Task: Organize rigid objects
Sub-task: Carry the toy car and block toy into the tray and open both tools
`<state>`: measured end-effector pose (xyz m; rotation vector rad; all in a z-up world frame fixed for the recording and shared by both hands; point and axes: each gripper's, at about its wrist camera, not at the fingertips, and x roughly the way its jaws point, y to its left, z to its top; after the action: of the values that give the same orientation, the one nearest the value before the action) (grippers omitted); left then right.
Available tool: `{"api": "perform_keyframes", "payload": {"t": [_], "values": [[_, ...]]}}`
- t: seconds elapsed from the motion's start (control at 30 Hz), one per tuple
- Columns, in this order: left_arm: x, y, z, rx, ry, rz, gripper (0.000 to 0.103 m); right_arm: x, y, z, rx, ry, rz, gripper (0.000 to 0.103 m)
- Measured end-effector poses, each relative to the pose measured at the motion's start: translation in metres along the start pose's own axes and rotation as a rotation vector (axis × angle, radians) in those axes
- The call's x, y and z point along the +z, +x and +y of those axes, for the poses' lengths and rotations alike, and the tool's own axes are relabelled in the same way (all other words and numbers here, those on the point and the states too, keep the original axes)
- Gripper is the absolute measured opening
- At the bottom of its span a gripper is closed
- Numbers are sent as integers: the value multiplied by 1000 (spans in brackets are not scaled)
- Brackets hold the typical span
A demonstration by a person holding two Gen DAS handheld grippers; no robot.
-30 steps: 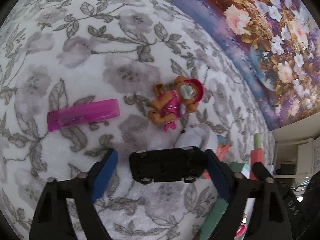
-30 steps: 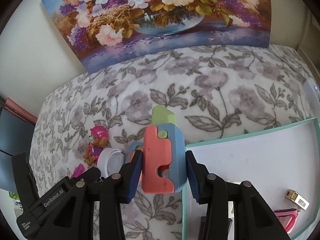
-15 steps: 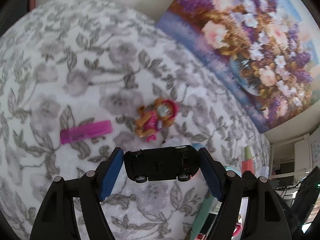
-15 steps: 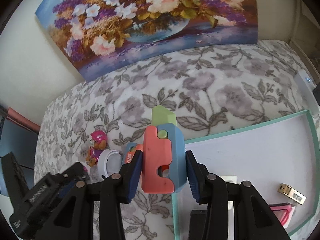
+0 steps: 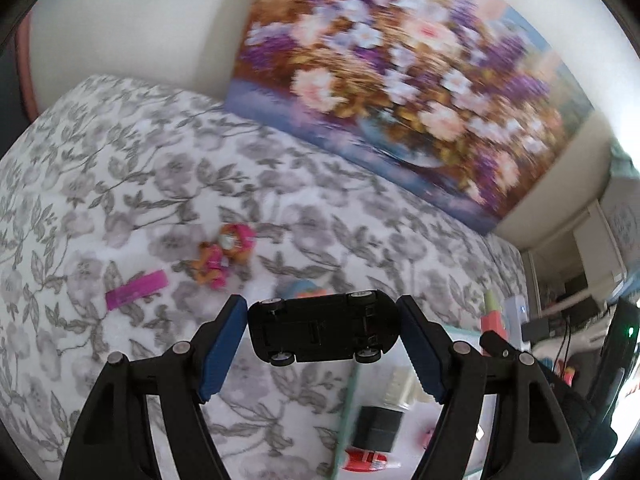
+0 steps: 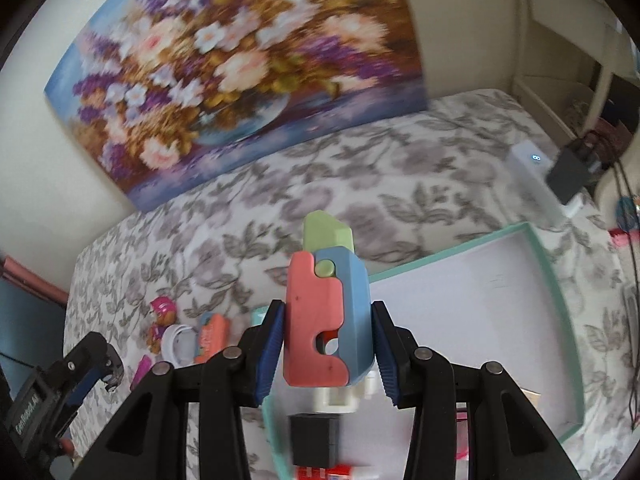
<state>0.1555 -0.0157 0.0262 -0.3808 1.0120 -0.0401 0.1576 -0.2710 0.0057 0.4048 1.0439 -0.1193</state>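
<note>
Two toys ride clear of a flower-patterned bed [image 5: 120,184] as a sorting job reaches its middle stretch: the left hand-held gripper [image 5: 322,330] is clamped on a black toy car [image 5: 322,330], held end to end between its blue pads with the underside and wheels facing the camera, while the right hand-held gripper [image 6: 328,344] grips a chunky pink, blue and green plastic toy [image 6: 326,320] standing upright between its pads. Below and just ahead of both lies the destination, a shallow white tray with a mint-green rim [image 6: 548,272], resting on the bedspread. It already holds a few pieces, all near its closer end: a small black box [image 6: 314,440], a red item [image 6: 320,472] at the frame's bottom edge, and a white part [image 6: 340,398] partly hidden behind the held toy; most of its floor is bare. Still out on the bed are a pink-hatted pup figure [image 5: 224,254], a flat magenta bar [image 5: 136,290], a white ring-shaped lid [image 6: 176,340] and an orange-and-blue toy [image 6: 212,334], clustered well to the tray's left. By this showing, a part of the collection is stowed, two items are in transit, and at least four remain to be gathered. A large floral painting [image 6: 240,72] leans against the wall behind the bed.
</note>
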Motion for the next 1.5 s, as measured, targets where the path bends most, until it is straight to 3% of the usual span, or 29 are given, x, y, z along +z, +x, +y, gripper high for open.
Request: {"api": "perform_keyframes", "payload": {"t": [0.4, 0.63, 0.87, 1.5], "values": [[-40, 12, -92, 3, 234, 0, 77, 8, -32, -72, -107, 103, -58, 45], [-67, 37, -128, 16, 361, 36, 77, 6, -25, -92, -113, 135, -28, 46], [-87, 62, -143, 26, 421, 107, 77, 2, -7, -101, -150, 136, 17, 46], [-111, 80, -164, 67, 531, 161, 77, -11, 30, -112, -187, 134, 135, 46]]}}
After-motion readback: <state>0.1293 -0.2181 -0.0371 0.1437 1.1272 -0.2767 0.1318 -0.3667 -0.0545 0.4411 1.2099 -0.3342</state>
